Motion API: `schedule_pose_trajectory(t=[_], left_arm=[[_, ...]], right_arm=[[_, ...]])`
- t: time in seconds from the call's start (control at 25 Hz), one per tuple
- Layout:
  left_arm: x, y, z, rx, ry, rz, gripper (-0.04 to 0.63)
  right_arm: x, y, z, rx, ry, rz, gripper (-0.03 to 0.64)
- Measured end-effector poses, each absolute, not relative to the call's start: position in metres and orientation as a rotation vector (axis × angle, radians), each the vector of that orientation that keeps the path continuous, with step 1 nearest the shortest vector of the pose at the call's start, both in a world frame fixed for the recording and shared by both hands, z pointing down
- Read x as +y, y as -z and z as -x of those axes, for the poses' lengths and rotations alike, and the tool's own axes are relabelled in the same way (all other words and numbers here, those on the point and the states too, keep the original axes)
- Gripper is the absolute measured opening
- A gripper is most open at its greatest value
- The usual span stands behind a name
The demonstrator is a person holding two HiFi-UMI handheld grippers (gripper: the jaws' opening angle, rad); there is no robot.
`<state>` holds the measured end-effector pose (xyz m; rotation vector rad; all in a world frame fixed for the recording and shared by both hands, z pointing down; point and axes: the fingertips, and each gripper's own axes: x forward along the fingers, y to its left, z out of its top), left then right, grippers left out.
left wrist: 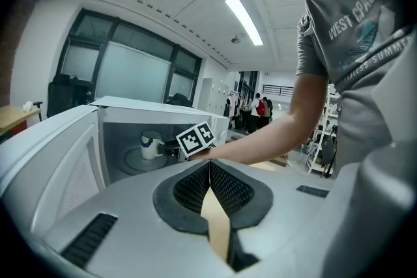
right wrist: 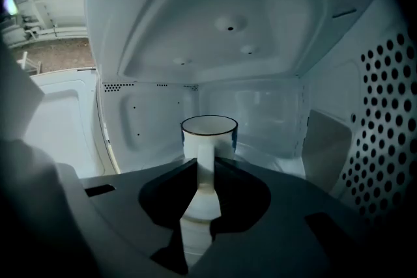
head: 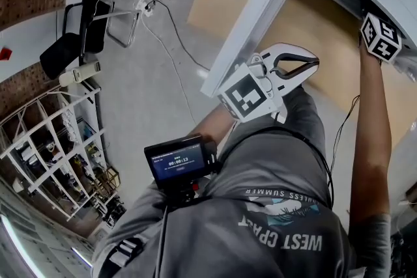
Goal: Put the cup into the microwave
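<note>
One cup (right wrist: 210, 128) stands, handle clamped by the right tool (right wrist: 204, 161).

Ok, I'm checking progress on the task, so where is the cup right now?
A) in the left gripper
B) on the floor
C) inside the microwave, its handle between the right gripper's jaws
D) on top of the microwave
C: the right gripper view shows the cup inside the microwave cavity, with the right gripper closed on its handle.

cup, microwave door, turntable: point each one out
cup (right wrist: 210, 133): right gripper view, on its white wall below the rim
microwave door (left wrist: 55, 163): left gripper view, on its inner face
turntable (left wrist: 138, 164): left gripper view, on the bare part before the cup
</note>
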<state>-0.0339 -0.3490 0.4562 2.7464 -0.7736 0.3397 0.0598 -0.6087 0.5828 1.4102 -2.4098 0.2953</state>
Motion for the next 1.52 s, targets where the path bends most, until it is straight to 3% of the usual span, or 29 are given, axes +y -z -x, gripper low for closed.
schedule_pose_trajectory(t=[0.6, 0.76, 1.24, 1.4, 1.52], left_arm=[[-0.335, -0.464, 0.034, -0.774, -0.331, -2.758, 0.021], [-0.328, -0.466, 0.033, -0.767, -0.322, -2.768, 0.021], [-0.286, -0.478, 0.031, -0.700, -0.307, -2.877, 0.021], [-0.277, -0.479, 0.028, -0.689, -0.305, -2.897, 0.021], [-0.270, -0.483, 0.027, -0.668, -0.303, -2.921, 0.021]], right_arm=[[-0.594, -0.593, -0.050, -2.436, -0.260, -1.364, 0.071], [-0.583, -0.601, -0.050, -2.434, -0.272, -1.365, 0.112], [-0.495, -0.615, -0.065, -2.448, -0.337, -1.446, 0.117], [-0.462, -0.607, -0.056, -2.546, -0.388, -1.367, 0.033], [-0.438, -0.599, -0.047, -2.614, -0.403, -1.298, 0.018]])
